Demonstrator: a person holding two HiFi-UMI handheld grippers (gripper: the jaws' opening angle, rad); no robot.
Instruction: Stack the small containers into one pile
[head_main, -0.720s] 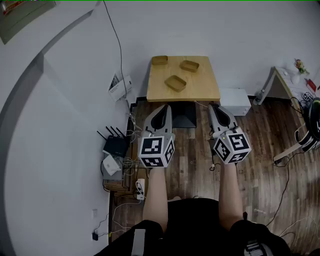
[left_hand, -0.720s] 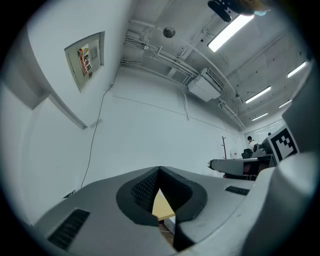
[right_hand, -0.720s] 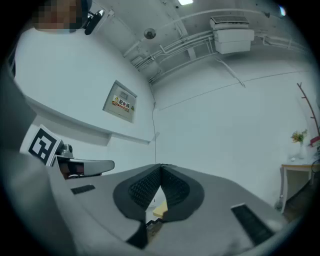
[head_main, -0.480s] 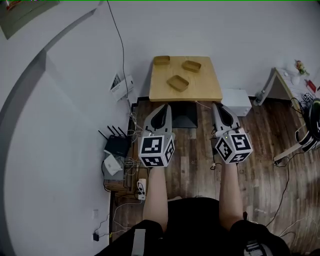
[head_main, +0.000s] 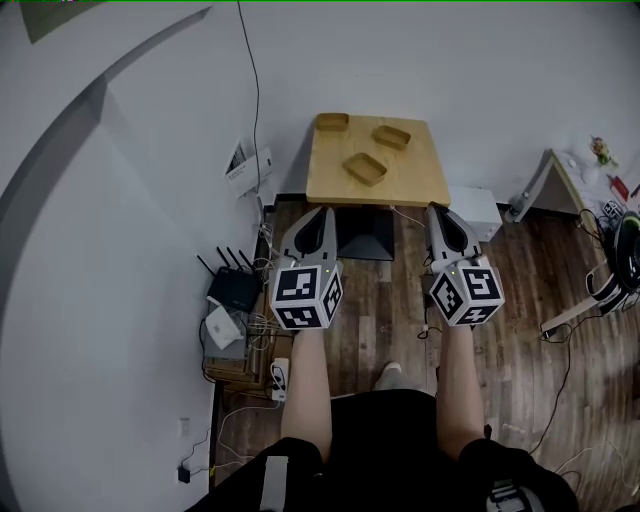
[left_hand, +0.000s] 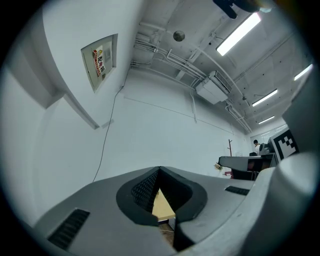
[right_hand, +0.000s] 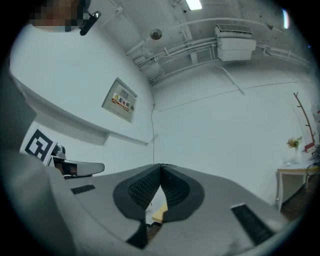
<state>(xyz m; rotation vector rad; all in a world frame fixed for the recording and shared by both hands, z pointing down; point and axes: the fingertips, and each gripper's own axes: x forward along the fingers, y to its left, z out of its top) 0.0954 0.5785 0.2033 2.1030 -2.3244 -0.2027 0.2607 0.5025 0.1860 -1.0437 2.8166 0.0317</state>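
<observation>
A small square table (head_main: 420, 185) of pale wood stands against the white wall, and the three containers sit apart on it: one (head_main: 332, 123) at the far left corner, one (head_main: 392, 136) by the far edge towards the right, one (head_main: 366, 168) about the middle. All are shallow tan trays with rounded corners. Both grippers are held short of the near edge, over the dark plank floor (head_main: 520, 300). The left gripper (head_main: 326, 213) and right gripper (head_main: 437, 211) each have their ribbed black pads pressed together with nothing between them. A black router (head_main: 232, 291) and tangled cables (head_main: 262, 335) lie by the wall to the left, and a white box (head_main: 480, 205) sits beside the table's right edge.
</observation>
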